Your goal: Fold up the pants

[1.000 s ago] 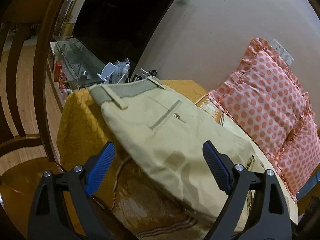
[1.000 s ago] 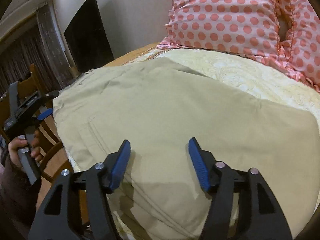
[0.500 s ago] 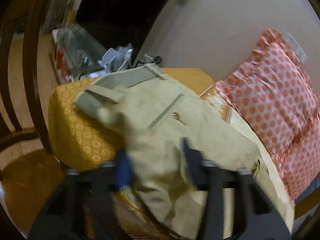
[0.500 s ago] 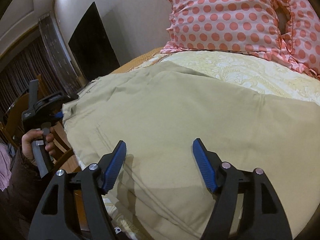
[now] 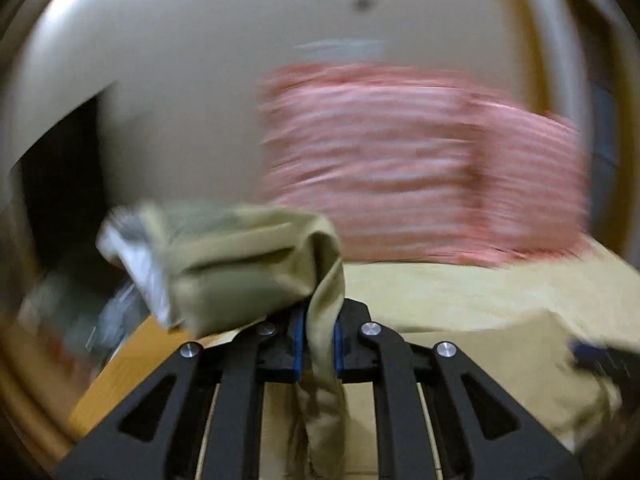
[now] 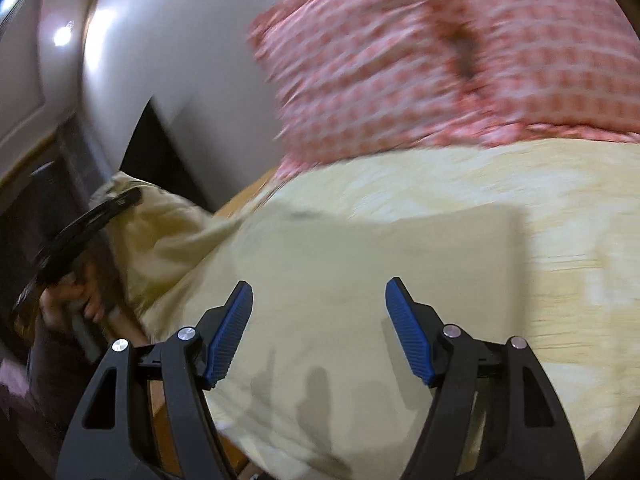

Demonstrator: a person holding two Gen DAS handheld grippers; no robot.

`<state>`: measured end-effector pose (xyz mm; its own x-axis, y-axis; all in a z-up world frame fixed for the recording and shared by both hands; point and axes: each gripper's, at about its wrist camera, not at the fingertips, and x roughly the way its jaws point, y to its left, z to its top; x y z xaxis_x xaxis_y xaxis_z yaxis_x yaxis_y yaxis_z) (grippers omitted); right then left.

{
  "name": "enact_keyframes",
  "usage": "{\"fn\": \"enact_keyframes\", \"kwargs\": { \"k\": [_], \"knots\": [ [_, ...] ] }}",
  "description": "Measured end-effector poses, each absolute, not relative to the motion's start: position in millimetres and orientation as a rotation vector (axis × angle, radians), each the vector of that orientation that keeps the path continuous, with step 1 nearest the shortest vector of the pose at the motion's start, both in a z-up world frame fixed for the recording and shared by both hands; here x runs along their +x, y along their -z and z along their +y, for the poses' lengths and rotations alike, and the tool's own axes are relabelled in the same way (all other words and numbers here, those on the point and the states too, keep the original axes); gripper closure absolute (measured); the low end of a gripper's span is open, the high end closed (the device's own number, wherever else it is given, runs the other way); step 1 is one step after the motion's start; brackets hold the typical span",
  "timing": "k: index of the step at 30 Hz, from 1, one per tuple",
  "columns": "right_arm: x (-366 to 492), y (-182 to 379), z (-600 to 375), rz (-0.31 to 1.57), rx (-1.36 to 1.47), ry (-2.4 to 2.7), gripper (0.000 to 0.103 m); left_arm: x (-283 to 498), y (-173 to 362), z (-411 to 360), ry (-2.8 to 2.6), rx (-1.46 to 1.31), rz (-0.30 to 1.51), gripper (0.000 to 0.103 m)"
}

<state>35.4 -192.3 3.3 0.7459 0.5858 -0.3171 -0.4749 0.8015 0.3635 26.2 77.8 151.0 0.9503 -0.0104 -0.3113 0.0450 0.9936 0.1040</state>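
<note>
The khaki pants lie spread on the bed. My left gripper is shut on the pants' waistband end, which is lifted and bunched above the jaws, with cloth hanging down between the blue pads. In the right wrist view the left gripper and the hand holding it show at the left, with the raised cloth beside it. My right gripper is open and empty, low over the flat part of the pants. Both views are motion-blurred.
Pink polka-dot pillows lean against the wall at the back of the bed. A yellow patterned bedcover lies under the pants. A dark TV screen stands at the left. The bed's orange edge shows below the lifted cloth.
My left gripper closed on the waistband end and lifted it, swinging toward the pillows. My right gripper stayed open and shifted over the pants.
</note>
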Motion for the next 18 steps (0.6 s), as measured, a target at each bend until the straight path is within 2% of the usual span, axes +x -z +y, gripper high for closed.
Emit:
{"fn": "enact_keyframes", "kwargs": {
  "k": [2,5,9,12,15,17,18],
  "knots": [
    [35,-7,-224,0.406,0.352,-0.531,0.032,16,-141,17,0.219,0.230,0.320,0.093],
    [35,-5,-264,0.394,0.480,-0.474,0.032,1,-97,-43,0.384,0.395,0.393,0.092],
    [45,9,-300,0.438,0.663,-0.480,0.030,-5,-47,-65,0.511,0.442,0.550,0.092],
    [61,19,-305,0.497,0.743,-0.522,0.026,-21,-37,-61,0.511,0.490,0.535,0.089],
    [79,24,-297,0.577,0.764,-0.544,0.025,-20,-58,-29,0.557,0.332,0.563,0.072],
    [87,20,-289,0.604,0.718,-0.522,0.025,-12,-76,6,0.545,0.175,0.565,0.040],
    [92,19,-286,0.618,0.703,-0.518,0.025,-9,-85,21,0.523,0.131,0.552,0.035]
  ]
}}
